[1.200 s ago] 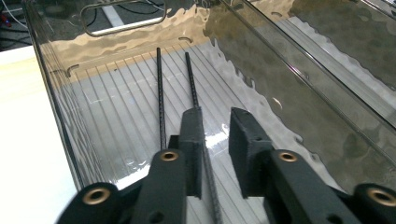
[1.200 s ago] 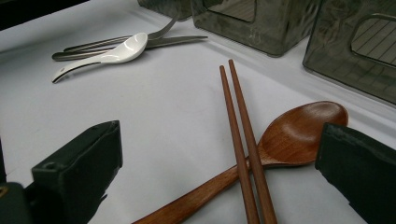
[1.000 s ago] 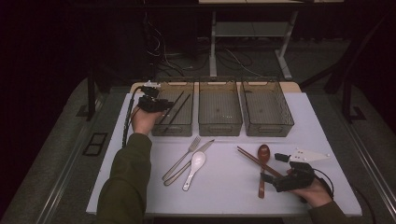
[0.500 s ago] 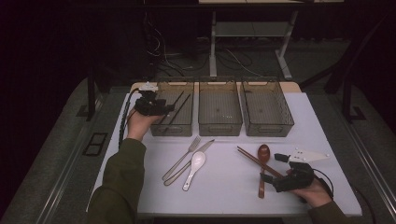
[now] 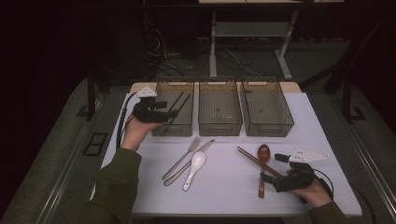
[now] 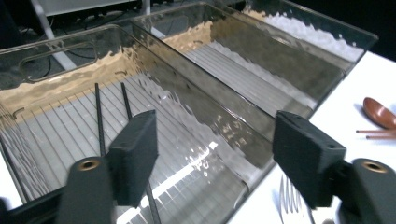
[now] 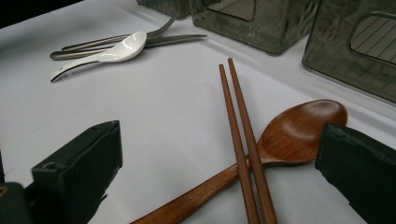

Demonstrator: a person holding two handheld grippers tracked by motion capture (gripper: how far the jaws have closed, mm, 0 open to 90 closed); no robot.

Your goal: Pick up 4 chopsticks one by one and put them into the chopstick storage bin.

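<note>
Dark floor and tangled cables surround a white desk (image 5: 233, 186) in the high view. Three clear bins stand in a row along the desk's far edge. The left bin (image 5: 173, 107) holds a pair of black chopsticks (image 5: 176, 106), lying slanted on its ribbed bottom. The middle bin (image 5: 219, 108) and right bin (image 5: 267, 108) stand just beside it.

At the upper left of the frame, the person's left hand holds the left gripper (image 5: 161, 113) at the left bin's near left corner. In the left gripper view its jaws have just been opening and now stand wide apart with nothing between the pads; the black chopsticks (image 6: 99, 116) lie in the bin behind the left pad.

At the lower right, the right gripper (image 5: 273, 177) rests low over the desk. In the right gripper view its jaws are apart, one on each side of a wooden spoon (image 7: 280, 140) and a pair of brown chopsticks (image 7: 240, 140) that cross over the spoon's handle. The pads do not touch either.

Near the middle of the desk lie a fork (image 5: 183, 157), a knife (image 5: 191, 161) and a white spoon (image 5: 195, 168), close together.
</note>
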